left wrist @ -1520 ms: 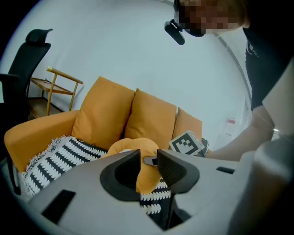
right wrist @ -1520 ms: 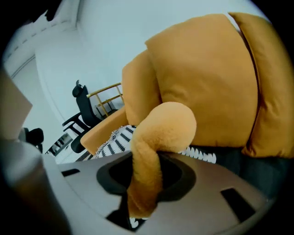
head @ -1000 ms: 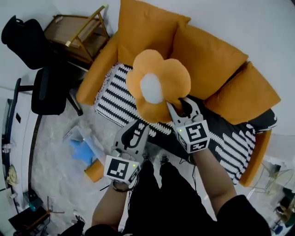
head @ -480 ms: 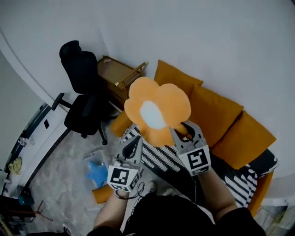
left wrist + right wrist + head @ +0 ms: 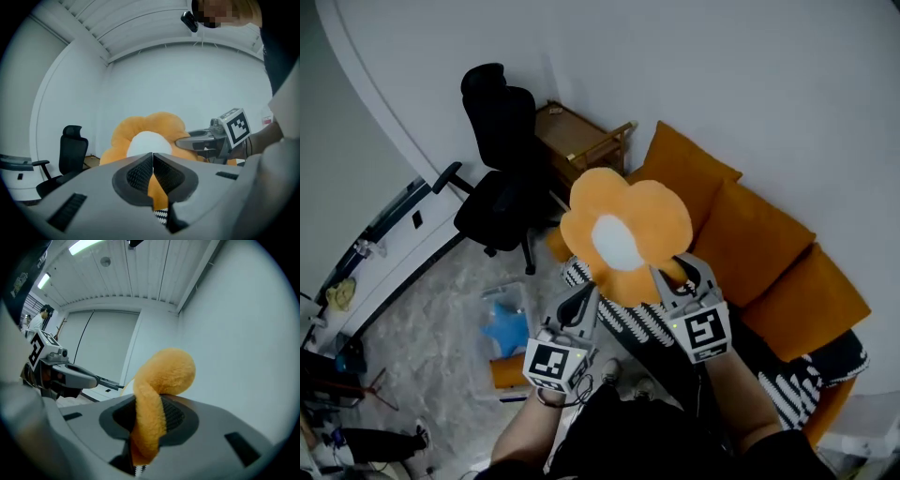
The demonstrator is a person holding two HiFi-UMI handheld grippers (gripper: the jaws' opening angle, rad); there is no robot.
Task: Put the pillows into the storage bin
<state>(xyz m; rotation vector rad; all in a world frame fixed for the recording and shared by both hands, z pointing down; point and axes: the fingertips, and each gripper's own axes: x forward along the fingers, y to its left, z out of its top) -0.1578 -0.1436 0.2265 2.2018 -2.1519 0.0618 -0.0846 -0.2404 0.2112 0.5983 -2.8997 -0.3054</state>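
An orange flower-shaped pillow (image 5: pixel 623 234) with a white middle hangs in the air in front of me. My right gripper (image 5: pixel 675 272) is shut on its lower right petal; in the right gripper view the plush petal (image 5: pixel 161 376) is pinched between the pads (image 5: pixel 176 414). My left gripper (image 5: pixel 586 298) is just below and left of the pillow, jaws shut with nothing between them. In the left gripper view the pillow (image 5: pixel 150 136) stands beyond the closed jaws, with the right gripper (image 5: pixel 185 140) at its right side. A clear storage bin (image 5: pixel 487 309) sits on the floor at lower left.
An orange sofa (image 5: pixel 769 253) with a striped seat cover (image 5: pixel 628 319) runs along the wall on the right. A black office chair (image 5: pixel 502 178) and a wooden side table (image 5: pixel 581 136) stand at its left end. The bin has something blue (image 5: pixel 511 330) in it.
Both grippers and the pillow have risen away from the sofa, and my view has swung left toward the chair and bin. The left jaws have closed with nothing in them.
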